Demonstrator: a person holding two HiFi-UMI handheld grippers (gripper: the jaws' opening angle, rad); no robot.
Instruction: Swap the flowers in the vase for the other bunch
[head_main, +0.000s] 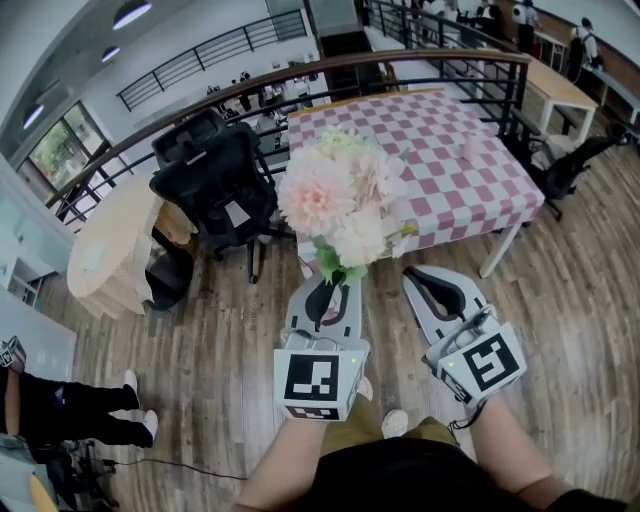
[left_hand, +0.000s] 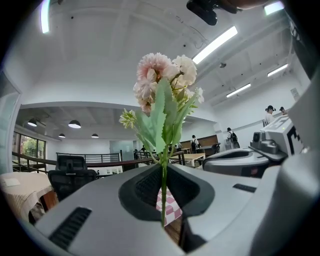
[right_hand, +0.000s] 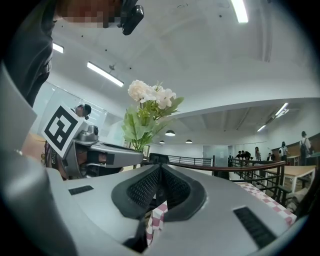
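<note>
Left claw (head_main: 333, 287) pinches the flower bunch (head_main: 340, 195) by its stem, blooms straight up; right claw (head_main: 418, 274) closed, empty.

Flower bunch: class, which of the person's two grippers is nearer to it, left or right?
Left. The left gripper is shut on the stem of the flower bunch. The right gripper is shut and empty, beside it to the right, not touching the flowers.

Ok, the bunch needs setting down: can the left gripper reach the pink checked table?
Probably not yet: the left gripper, shut on the pink and white flower bunch, is over wooden floor, short of the checked table. The way looks free; the black office chair stands aside.
</note>
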